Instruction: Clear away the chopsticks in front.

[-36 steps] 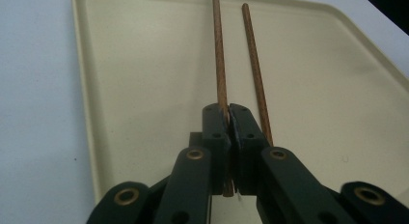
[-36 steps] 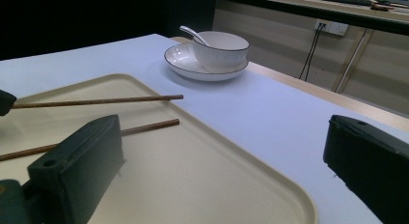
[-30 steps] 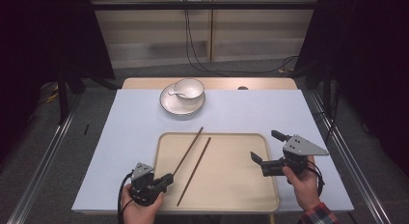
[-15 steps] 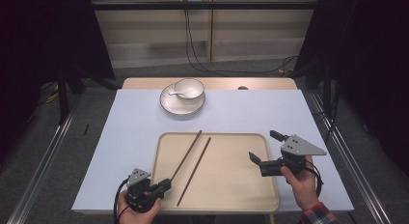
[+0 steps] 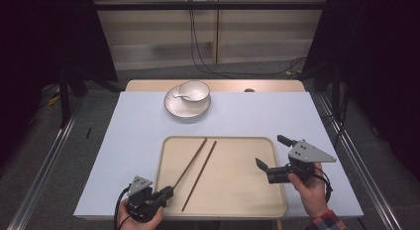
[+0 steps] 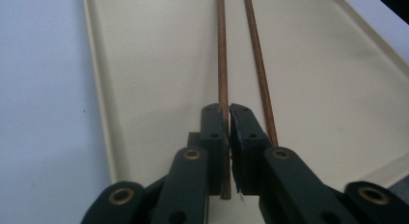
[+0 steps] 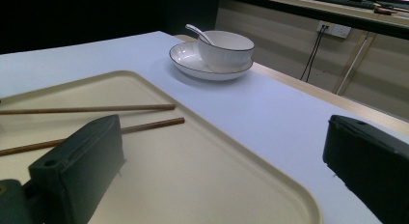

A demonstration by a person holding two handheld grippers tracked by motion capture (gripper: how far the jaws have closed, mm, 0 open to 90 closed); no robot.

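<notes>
Bench [image 5: 124,155], pale blue top: beige tray [image 5: 237,200] near front edge. Left hand-held gripper [image 5: 166,194], low at tray's front-left corner, jaws clamped on one chopstick [image 6: 222,50]; second chopstick [image 5: 200,173] lies beside. Right hand-held gripper [image 5: 273,151], jaws spread wide, hovers over tray's right rim.

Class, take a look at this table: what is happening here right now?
A person works with a hand-held gripper in each hand. The left hand-held gripper is shut on the near end of one chopstick lying in the beige tray; the second chopstick lies beside it. The right hand-held gripper is open over the tray's right edge. A bowl with a spoon sits on a plate beyond.
</notes>
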